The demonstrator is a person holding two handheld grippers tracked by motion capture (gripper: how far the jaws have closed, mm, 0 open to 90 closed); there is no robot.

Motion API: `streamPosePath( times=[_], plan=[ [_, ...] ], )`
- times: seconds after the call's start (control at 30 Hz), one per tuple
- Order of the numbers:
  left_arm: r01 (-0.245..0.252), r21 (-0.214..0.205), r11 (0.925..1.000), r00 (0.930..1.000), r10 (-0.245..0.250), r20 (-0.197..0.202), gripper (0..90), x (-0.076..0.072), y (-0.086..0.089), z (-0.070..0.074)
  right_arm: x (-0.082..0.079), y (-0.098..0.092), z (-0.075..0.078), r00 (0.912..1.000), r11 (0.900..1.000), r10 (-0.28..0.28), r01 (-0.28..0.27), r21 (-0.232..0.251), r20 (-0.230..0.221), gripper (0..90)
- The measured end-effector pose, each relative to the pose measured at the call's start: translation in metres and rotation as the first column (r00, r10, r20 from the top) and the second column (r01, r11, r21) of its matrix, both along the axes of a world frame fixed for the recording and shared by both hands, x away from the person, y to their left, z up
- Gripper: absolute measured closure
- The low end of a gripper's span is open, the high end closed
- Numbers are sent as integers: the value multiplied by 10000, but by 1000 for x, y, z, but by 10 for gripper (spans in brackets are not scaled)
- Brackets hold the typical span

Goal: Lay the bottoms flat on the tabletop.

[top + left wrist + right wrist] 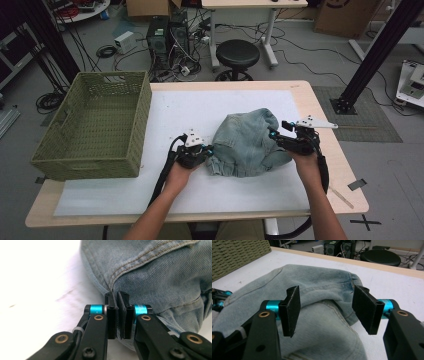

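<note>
Left gripper (pixel 117 296) pinches the denim garment's (pixel 247 142) left edge — right gripper (pixel 328 306) gapes wide over it; wicker basket (pixel 95 125), far left, empty.

From the left gripper view I cannot tell whether the nearly closed jaws of the left gripper (pixel 118 296) pinch the denim garment (pixel 160 275); its right side runs past the frame edge. In the high view my forearms leave the bottom edge, and the green basket (pixel 95 125) hides the table's left edge.
</note>
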State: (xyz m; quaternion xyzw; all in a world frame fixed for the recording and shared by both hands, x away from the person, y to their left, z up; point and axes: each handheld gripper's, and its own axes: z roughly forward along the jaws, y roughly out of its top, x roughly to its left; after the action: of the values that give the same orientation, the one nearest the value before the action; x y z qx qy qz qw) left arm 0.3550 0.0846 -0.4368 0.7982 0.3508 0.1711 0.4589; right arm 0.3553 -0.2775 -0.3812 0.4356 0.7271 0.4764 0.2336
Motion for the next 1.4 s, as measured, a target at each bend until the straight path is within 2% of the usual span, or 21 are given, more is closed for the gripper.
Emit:
streamPosePath(
  times=[0.17, 0.3, 0.37, 0.5, 0.57, 0.63, 0.67, 0.7, 0.73, 0.8, 0.87, 0.9, 0.93, 0.97, 1.03, 1.1, 1.17, 1.2, 1.27, 1.33, 1.4],
  plan=[
    [-750, -206, 9970, 9972, 751, 58, 863, 2, 23, 2, -1, 0, -6, 9999, 10000, 72, -73, -68, -118, 407],
    [-1474, -212, 9888, 9890, 1476, 79, 863, 5, 46, 1, -2, 1, -10, 9996, 9998, 145, -148, -116, -255, 408],
    [-1827, -335, 9826, 9831, 1831, 75, 863, 7, 56, 1, -3, 2, -12, 9989, 9989, 402, -407, -224, -247, 424],
    [-1867, -504, 9811, 9820, 1880, 209, 852, 7, 66, -2, -6, 11, -17, 9952, 9948, 934, -945, -387, -302, 424],
    [-1982, -722, 9775, 9791, 2009, 323, 797, 6, 68, -2, -8, 17, -19, 9915, 9909, 1271, -1282, -402, -294, 424],
    [-2035, -1423, 9687, 9787, 2051, -32, 590, 6, 71, 0, -11, 23, -20, 9853, 9846, 1682, -1693, -440, -289, 424],
    [-1969, -1546, 9682, 9800, 1990, -18, 524, 6, 72, 2, -12, 27, -21, 9821, 9808, 1862, -1875, -543, -286, 424],
    [-1900, -1616, 9684, 9808, 1946, 130, 506, 4, 73, 4, -14, 30, -21, 9797, 9772, 1986, -2002, -711, -288, 428],
    [-1815, -1626, 9699, 9818, 1880, 256, 489, 3, 73, 6, -14, 32, -22, 9793, 9745, 2002, -2023, -975, -312, 439],
    [-1706, -1701, 9705, 9830, 1795, 382, 465, 1, 73, 9, -11, 35, -24, 9851, 9753, 1654, -1706, -1405, -476, 442],
    [-1539, -1703, 9733, 9848, 1652, 541, 456, -1, 72, 13, -5, 33, -30, 9886, 9800, 1198, -1325, -1487, -916, 442],
    [-1408, -1724, 9749, 9863, 1533, 609, 453, -2, 72, 14, -1, 32, -34, 9857, 9818, 1174, -1334, -1349, -1206, 442],
    [-1266, -1789, 9757, 9881, 1400, 642, 452, -3, 71, 15, 2, 32, -39, 9784, 9820, 1333, -1520, -1123, -1582, 437],
    [-1197, -1831, 9758, 9884, 1345, 703, 449, -4, 70, 16, 5, 33, -46, 9653, 9810, 1627, -1804, -710, -2045, 437],
    [-1040, -1800, 9782, 9899, 1193, 767, 437, -5, 68, 16, 10, 35, -57, 9383, 9742, 2029, -2222, -389, -2800, 449],
    [-1023, -1698, 9802, 9903, 1165, 757, 432, -6, 66, 16, 9, 37, -62, 9329, 9733, 2123, -2284, -220, -2910, 579],
    [-1015, -1651, 9811, 9905, 1150, 747, 429, -5, 66, 15, 7, 38, -61, 9276, 9693, 2269, -2446, -234, -2966, 779],
    [-1035, -1596, 9817, 9904, 1166, 745, 429, -5, 66, 15, 6, 38, -60, 9273, 9663, 2347, -2551, -335, -2915, 813],
    [-1068, -1595, 9814, 9904, 1192, 702, 429, -5, 67, 15, 4, 38, -56, 9362, 9673, 2227, -2468, -577, -2718, 833],
    [-1106, -1595, 9810, 9902, 1225, 670, 429, -5, 67, 15, 4, 33, -51, 9553, 9778, 1741, -1964, -728, -2388, 838],
    [-1148, -1624, 9800, 9897, 1268, 658, 429, -5, 68, 15, 3, 26, -44, 9748, 9896, 1024, -1200, -789, -1982, 840]
  ],
)
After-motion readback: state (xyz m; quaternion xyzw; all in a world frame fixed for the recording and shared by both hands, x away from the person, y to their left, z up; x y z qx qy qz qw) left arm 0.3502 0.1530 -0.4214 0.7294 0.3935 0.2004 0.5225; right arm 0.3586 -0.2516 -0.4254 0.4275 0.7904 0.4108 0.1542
